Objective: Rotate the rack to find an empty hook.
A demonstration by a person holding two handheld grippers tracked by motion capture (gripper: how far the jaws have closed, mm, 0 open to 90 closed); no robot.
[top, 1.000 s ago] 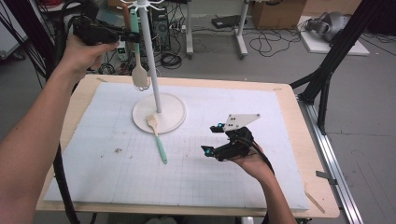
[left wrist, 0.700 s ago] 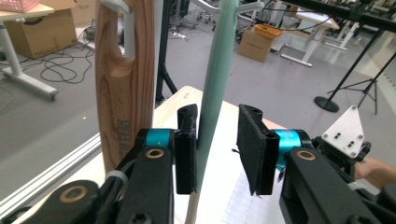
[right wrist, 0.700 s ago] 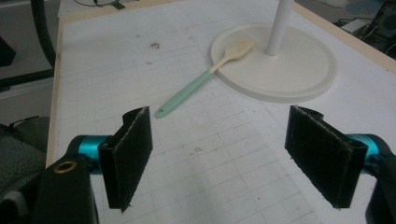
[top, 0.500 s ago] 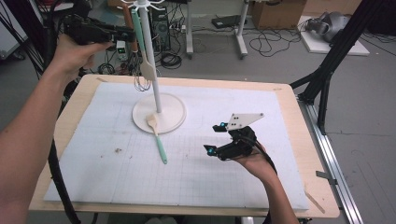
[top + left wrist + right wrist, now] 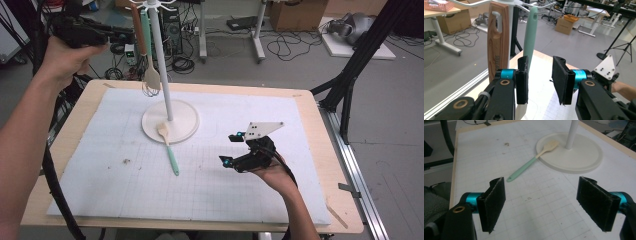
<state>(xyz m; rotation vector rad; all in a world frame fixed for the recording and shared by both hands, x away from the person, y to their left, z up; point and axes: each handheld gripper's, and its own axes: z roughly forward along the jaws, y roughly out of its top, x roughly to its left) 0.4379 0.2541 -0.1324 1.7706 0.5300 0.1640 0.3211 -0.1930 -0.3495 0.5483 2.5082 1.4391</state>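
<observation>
Left claw is up by the white rack, its jaws narrow-to-middling and just lately opening, with nothing pinched between the pads. The hung mint handle stands just beyond the left-hand pad. Right claw hovers wide and empty over the gridded mat.

The rack is a slim pole on a broad round base: stiff, probably light, and apt to rock if a hook is nudged. Beside the mint handle hangs a flat wood-grain handle with a slot; what is at its lower end looks like a whisk, though I can't be sure.

The loose spatula lies with its pale wooden head on the base and its mint handle on the mat. It is light and rigid. Its matte handle should grip well; take it mid-handle, leaving the end hole free.
</observation>
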